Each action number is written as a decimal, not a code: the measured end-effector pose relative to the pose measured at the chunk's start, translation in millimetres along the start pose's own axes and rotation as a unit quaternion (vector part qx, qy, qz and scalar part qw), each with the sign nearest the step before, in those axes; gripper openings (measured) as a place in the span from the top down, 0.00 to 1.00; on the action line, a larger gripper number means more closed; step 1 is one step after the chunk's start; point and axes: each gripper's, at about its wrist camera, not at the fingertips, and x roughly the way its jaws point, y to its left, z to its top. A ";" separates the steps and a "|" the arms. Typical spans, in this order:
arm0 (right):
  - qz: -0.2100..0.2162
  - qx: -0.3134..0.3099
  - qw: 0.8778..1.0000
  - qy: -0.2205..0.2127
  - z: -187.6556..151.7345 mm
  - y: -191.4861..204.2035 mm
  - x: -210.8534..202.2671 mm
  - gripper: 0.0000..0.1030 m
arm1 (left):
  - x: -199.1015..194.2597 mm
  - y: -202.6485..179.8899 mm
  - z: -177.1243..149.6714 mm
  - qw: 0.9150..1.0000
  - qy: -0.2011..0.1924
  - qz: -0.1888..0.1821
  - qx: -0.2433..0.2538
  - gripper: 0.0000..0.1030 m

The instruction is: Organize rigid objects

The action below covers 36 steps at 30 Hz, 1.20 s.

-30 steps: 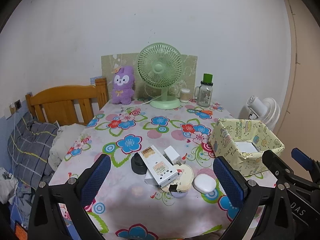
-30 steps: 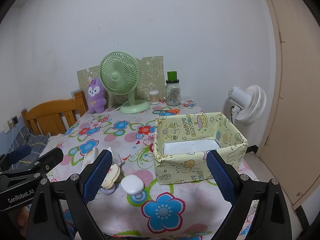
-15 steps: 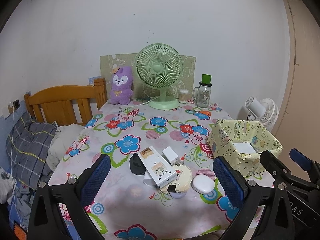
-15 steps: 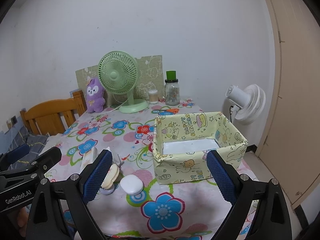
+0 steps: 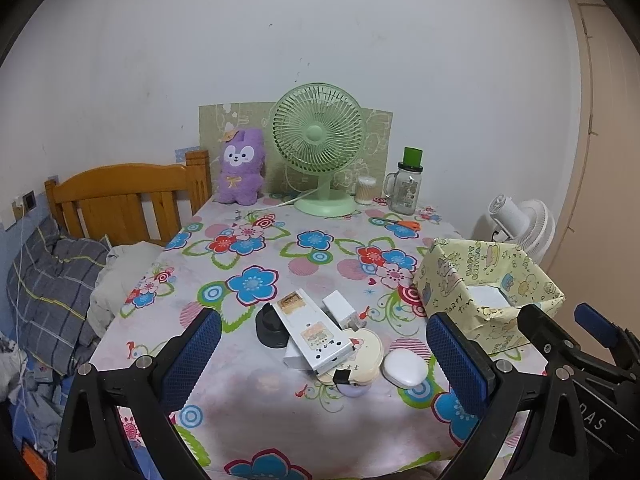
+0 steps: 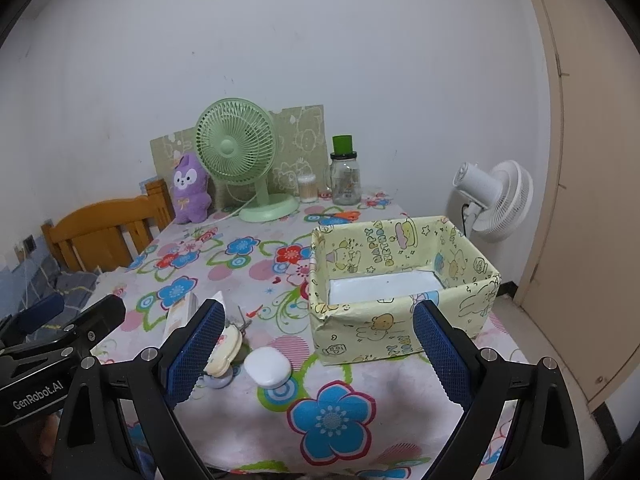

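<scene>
plain white wall (image 5: pixel 320 32), wooden headboard (image 5: pixel 120 196), beige door (image 6: pixel 592 160) perhaps, floral-clothed table (image 5: pixel 256 248)

surface (image 5: pixel 280 412) cloth is white with bright flowers; box (image 6: pixel 404 336) pale yellow with cartoons; fan (image 5: pixel 319 133) mint green; fingers (image 6: pixel 196 354) blue

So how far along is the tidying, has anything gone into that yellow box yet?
Nothing looks done yet: the yellow box shows only its white bottom. Nothing is in hand either; the left gripper and right gripper are both open and empty. All the sorting is left: the white power strip, black puck, white charger, cream compact and white oval case lie clustered on the table.
</scene>
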 end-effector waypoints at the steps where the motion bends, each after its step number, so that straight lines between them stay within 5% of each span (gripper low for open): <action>1: 0.001 -0.001 1.000 -0.001 -0.4 0.0 0.4 0.06 | 0.3 0.1 0.2 1.000 0.000 0.001 -0.001 0.00; 36: 0.004 -0.005 1.000 -0.007 -1.7 7.8 4.4 0.00 | 11.6 7.5 -4.9 1.000 0.009 0.020 0.005 0.00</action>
